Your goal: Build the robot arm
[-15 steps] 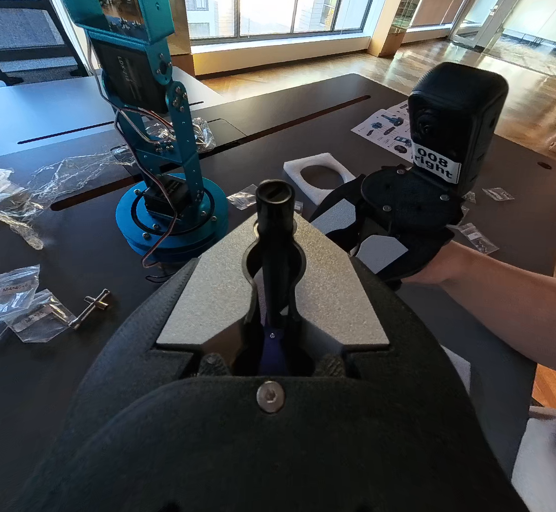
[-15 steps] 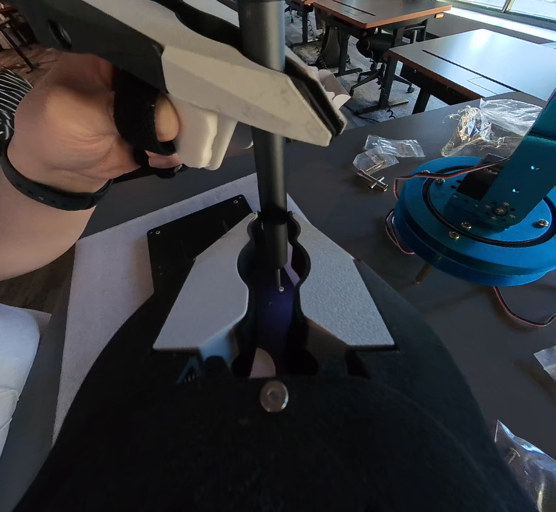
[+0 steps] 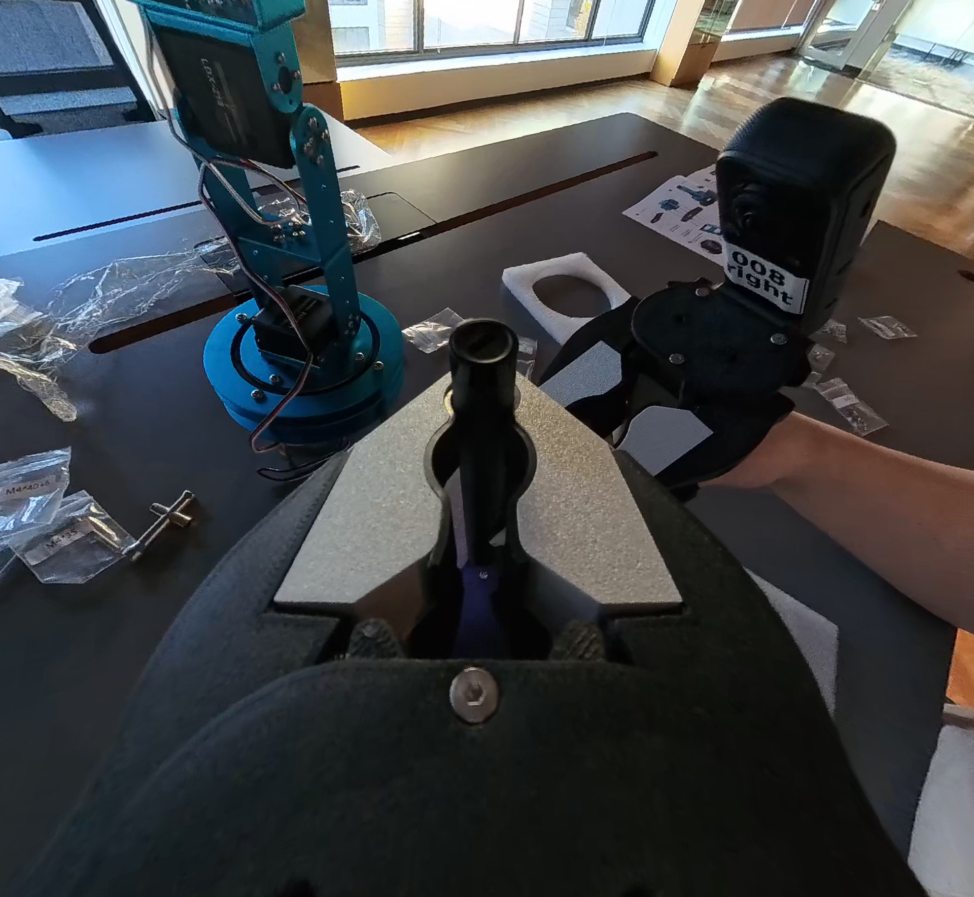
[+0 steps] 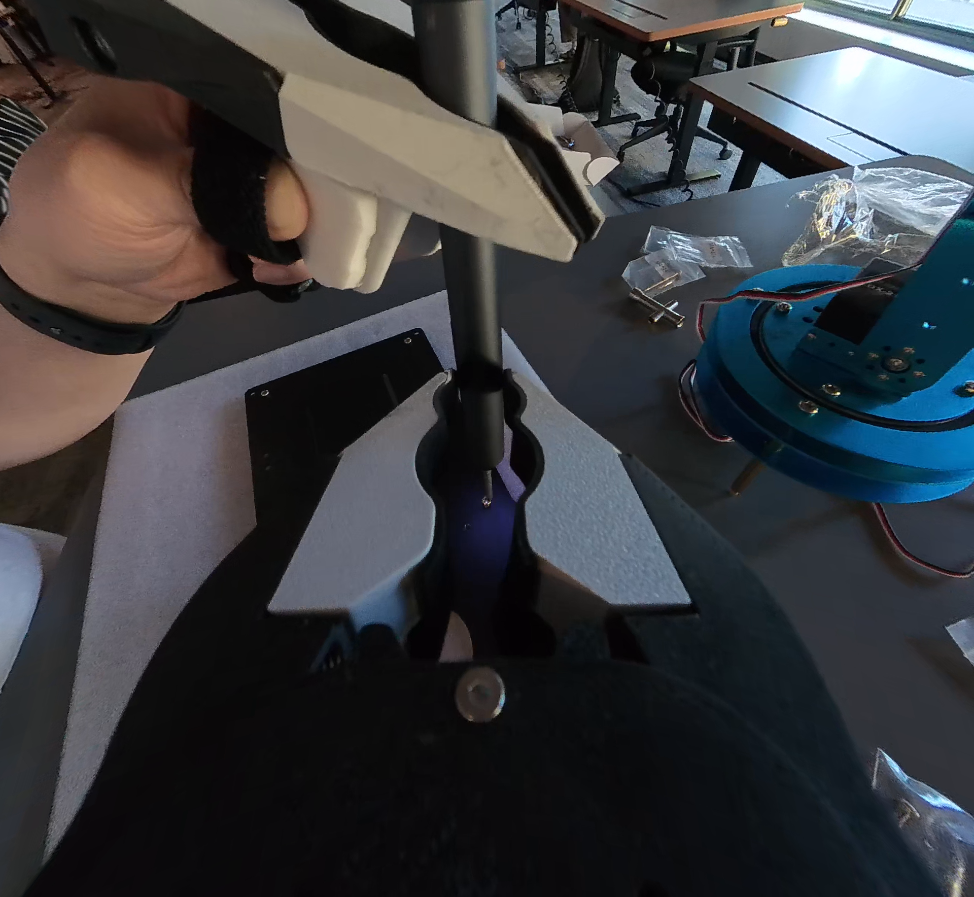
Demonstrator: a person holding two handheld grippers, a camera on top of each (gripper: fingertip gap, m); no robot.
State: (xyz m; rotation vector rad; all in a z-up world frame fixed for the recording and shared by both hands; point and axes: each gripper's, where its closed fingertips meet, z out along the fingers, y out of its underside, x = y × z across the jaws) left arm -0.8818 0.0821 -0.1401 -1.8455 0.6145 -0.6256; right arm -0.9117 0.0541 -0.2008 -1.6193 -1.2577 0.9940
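A blue robot arm (image 3: 303, 344) and small plastic bags (image 3: 37, 481) lie around on the dark table (image 3: 132, 450). The left gripper (image 3: 482, 397) is closed on a black screwdriver (image 3: 482, 397), held upright. The right gripper (image 4: 479, 387) is closed around a blue part (image 4: 477, 529) under the screwdriver's tip.

The left hand-held gripper (image 3: 482, 400) has grainy, matt grey pads on a rough black plastic body, clamped around a smooth, dark, semi-matt screwdriver (image 3: 480, 429). Left of the screwdriver, the blue robot arm (image 3: 295, 292) looks like anodised metal with a satin sheen. Around its base lie glossy, crinkled clear plastic bags (image 3: 37, 513) and a shiny metal cross wrench (image 3: 158, 529) on the matt dark desk (image 3: 132, 439). Right of the screwdriver sits a white foam block (image 3: 566, 286).
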